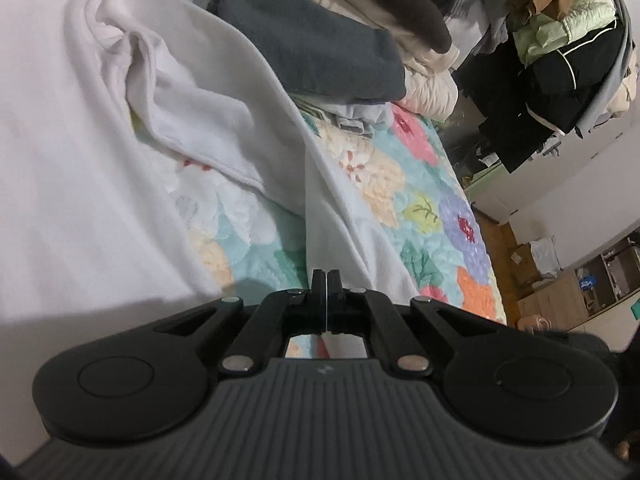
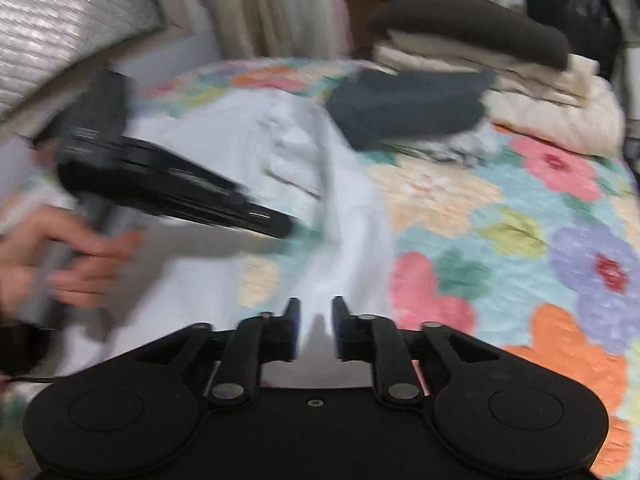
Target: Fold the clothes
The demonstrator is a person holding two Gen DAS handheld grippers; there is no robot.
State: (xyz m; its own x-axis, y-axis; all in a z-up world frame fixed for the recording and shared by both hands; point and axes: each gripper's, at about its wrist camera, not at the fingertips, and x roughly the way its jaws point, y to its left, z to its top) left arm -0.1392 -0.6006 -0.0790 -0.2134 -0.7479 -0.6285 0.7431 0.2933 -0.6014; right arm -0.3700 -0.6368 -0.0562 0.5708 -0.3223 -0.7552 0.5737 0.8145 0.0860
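A white long-sleeved garment (image 1: 80, 160) lies spread on the floral bedspread (image 1: 400, 184), one sleeve running down toward me. My left gripper (image 1: 327, 276) has its fingers pressed together at that sleeve's edge, with a thin sliver of white cloth between them. In the right wrist view the garment (image 2: 280, 148) is blurred, and the left gripper (image 2: 286, 226) reaches in from the left, held by a hand (image 2: 80, 256). My right gripper (image 2: 316, 308) stands open above the sleeve's lower end; cloth shows in the gap, but the pads do not press on it.
A folded dark grey garment (image 1: 320, 48) and a stack of beige and brown folded clothes (image 2: 480, 48) sit at the far end of the bed. A heap of clothes on a rack (image 1: 560, 60) stands to the right, with floor and boxes (image 1: 540, 280) past the bed's edge.
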